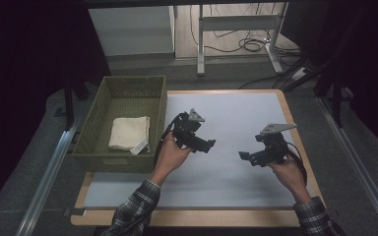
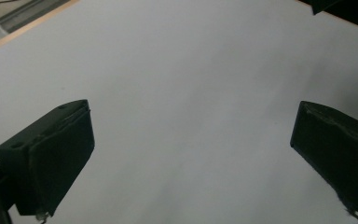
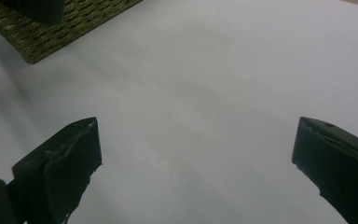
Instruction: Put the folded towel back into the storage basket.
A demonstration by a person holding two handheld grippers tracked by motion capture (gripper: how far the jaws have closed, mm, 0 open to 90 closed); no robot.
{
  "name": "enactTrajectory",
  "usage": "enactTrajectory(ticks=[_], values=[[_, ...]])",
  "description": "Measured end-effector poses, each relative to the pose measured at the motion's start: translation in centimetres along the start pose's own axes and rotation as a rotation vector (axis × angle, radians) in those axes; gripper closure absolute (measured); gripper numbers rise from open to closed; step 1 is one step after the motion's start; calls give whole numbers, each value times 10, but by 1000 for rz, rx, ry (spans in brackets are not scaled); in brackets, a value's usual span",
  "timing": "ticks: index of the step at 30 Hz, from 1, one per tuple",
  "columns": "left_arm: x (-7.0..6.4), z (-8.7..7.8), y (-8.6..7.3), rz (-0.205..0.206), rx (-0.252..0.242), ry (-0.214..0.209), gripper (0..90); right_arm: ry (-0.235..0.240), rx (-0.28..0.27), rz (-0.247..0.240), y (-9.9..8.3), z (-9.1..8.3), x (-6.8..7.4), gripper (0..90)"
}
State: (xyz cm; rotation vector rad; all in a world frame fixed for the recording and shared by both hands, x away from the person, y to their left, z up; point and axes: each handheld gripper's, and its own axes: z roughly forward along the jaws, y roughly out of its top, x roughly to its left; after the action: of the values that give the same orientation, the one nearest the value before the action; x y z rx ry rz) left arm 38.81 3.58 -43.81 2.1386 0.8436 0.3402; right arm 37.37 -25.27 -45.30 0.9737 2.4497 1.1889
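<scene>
A folded cream cloth with a white tag lies inside the green woven basket at the table's left. In the high view my left gripper hovers just right of the basket, held over the white mat and pointing right. Farther right, my right gripper points left toward it. Each gripper view has its two black jaws spread wide over bare mat: the left gripper and the right gripper are both open with nothing between them. A corner of the basket appears at the upper left of the right gripper view.
The white mat covers a wooden tabletop with a rim showing along its edges. Metal rails run along both sides. A desk frame and cables stand on the floor beyond the table.
</scene>
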Motion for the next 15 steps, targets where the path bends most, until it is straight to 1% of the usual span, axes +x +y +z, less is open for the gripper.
enactTrajectory(ticks=[2,3,4,6,8,10,15], values=[[-6,6,-5,-6,-6,-28,0,-2,0,2,-4,0,0,14],[-8,8,-7,-6,-5,-34,0,-3,1,1,-7,0,0,14],[-8,8,-7,-6,-5,-34,0,-5,2,5,-10,1,0,15],[-16,17,-18,-6,1,-52,0,-4,2,9,-16,2,-1,14],[-20,22,-27,-5,12,-54,0,-4,7,13,-24,4,-1,14],[-23,26,-36,-14,13,-64,0,-5,10,18,-30,6,-1,14],[-30,32,-57,-15,39,-62,0,-7,24,30,-49,11,0,14]])
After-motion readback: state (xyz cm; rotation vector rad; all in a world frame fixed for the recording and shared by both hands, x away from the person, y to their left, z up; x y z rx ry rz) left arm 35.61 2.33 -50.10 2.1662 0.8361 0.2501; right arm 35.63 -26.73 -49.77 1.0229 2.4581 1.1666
